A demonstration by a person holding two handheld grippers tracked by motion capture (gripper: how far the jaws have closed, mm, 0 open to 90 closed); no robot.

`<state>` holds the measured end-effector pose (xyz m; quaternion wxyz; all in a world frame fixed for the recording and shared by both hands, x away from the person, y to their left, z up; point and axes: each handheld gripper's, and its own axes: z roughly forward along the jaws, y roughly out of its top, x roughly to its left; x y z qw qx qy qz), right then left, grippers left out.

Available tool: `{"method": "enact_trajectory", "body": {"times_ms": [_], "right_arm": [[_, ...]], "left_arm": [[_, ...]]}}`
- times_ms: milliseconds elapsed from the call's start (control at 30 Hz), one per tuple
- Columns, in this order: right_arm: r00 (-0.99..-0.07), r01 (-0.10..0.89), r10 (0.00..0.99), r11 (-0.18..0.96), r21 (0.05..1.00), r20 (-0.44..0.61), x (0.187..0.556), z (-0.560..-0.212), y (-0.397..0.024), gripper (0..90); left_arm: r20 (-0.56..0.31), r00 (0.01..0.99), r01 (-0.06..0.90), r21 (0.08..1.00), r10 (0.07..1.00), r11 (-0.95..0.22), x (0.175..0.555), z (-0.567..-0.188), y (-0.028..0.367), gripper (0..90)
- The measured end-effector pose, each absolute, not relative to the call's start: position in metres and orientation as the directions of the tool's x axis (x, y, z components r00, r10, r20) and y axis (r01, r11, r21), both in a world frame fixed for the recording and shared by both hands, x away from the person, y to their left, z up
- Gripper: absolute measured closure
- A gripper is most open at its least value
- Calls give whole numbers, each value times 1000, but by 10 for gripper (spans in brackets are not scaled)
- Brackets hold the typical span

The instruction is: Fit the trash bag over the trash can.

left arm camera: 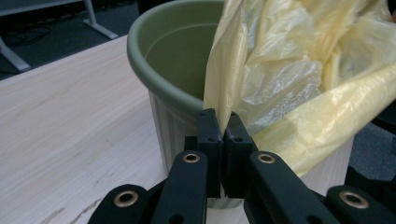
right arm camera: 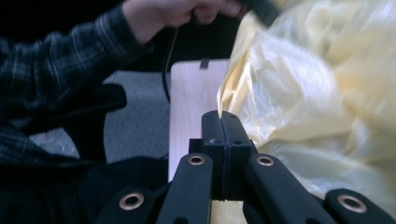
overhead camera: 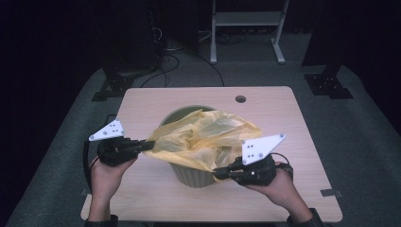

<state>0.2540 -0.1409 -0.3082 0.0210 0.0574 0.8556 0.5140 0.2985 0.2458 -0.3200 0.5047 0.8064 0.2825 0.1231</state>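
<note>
Yellow bag [overhead camera: 203, 137] stretches over the green bin [overhead camera: 189, 175]; our left gripper [overhead camera: 144, 145] and right gripper [overhead camera: 218, 174], held level at its near sides, clamp its edges.

Green bin [overhead camera: 189, 176] on wooden table [overhead camera: 142, 101], yellow bag [overhead camera: 203, 137] stretched between left tongs [overhead camera: 150, 144] and right tongs [overhead camera: 218, 174]

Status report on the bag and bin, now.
Left gripper shut on yellow bag edge. Right gripper shut on its near edge. Bag bunched over green bin, not yet lining it. Nothing in the way.
</note>
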Motion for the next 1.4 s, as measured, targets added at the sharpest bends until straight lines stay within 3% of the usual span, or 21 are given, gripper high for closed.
{"method": "enact_trajectory", "body": {"times_ms": [367,433,633,867,1100,1233,1400], "right_arm": [[-987,154,127,550,821,99,260,-374,-115,882],[-987,153,130,523,839,99,258,-366,-120,756],[-988,118,146,463,879,56,248,-332,-144,683],[-965,77,263,355,932,-20,250,-279,-178,603],[-928,93,373,248,964,-7,266,-244,-203,506],[-926,115,377,253,961,11,283,-237,-197,414],[-945,140,321,255,957,53,295,-240,-181,396]], "left_arm": [[-98,780,370,869,619,-328,312,-333,252,878],[-97,783,367,870,615,-330,313,-332,253,878],[-103,786,363,875,610,-320,316,-327,253,860],[-75,779,354,872,622,-338,323,-320,250,856],[-58,779,347,869,624,-352,330,-316,246,857],[-58,781,346,869,622,-354,331,-315,242,857],[-54,782,342,870,620,-355,332,-315,240,857]]}}
